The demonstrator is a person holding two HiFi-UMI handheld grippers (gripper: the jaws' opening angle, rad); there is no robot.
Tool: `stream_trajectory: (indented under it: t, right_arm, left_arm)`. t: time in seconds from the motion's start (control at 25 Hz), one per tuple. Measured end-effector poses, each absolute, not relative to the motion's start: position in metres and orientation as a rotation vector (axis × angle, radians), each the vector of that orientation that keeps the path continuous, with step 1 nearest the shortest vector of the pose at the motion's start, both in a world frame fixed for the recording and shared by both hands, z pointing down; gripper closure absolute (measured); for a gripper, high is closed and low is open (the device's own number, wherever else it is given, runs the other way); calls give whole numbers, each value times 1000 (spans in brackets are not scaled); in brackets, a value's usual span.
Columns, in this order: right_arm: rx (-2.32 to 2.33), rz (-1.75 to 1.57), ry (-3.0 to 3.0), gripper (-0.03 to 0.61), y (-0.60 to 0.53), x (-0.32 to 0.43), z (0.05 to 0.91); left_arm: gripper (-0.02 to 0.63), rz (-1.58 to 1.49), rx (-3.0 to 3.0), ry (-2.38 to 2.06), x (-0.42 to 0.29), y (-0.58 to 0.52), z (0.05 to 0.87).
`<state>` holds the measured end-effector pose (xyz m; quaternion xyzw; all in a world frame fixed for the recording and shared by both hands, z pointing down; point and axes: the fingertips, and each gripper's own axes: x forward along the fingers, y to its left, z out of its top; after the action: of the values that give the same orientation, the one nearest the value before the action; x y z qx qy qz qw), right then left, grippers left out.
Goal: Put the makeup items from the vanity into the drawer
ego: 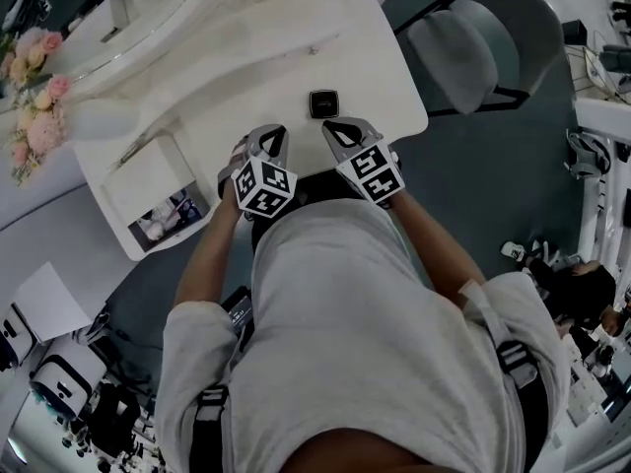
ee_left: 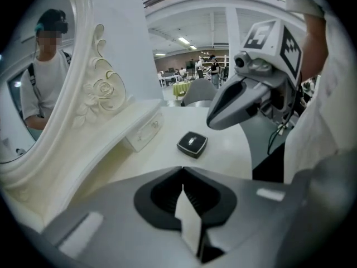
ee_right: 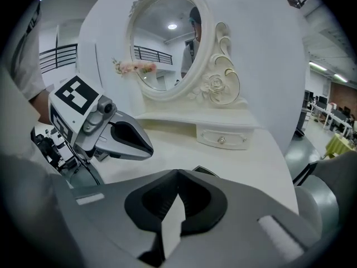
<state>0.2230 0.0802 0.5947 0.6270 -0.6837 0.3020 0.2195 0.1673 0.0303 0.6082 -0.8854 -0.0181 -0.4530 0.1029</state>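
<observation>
Compact [ego: 323, 103] lies just beyond the closed left gripper [ego: 274, 132] and right gripper [ego: 333, 126].

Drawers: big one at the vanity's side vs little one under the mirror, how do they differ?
The big drawer is pulled out; the little drawer is shut.
The big drawer shows small items at its near end; the little drawer shows only its front and knob.
The big drawer sticks out from the tabletop's edge; the little drawer sits on top, under the mirror.
Both are white.
</observation>
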Motion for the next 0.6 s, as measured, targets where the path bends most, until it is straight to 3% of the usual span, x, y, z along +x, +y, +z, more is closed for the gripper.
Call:
stream_trajectory:
  t: [0.32,0.36,0.44,0.6]
  right_arm:
    - [1704,827,-1900,570,87,261,614]
    - [1694,836,-1908,550,87,263,617]
    - [1650,847,-1932,444,87,265,626]
    - [1507,748,-1947,292,84,266,648]
  left_arm:
    - [611,-1343,-2652,-55,207,41,627]
    - [611,-1345,-2660,-72,211,43,630]
    - [601,-1343,-2658,-133,219,47,637]
    - [417,-1361,-2564,-286,229,53,656]
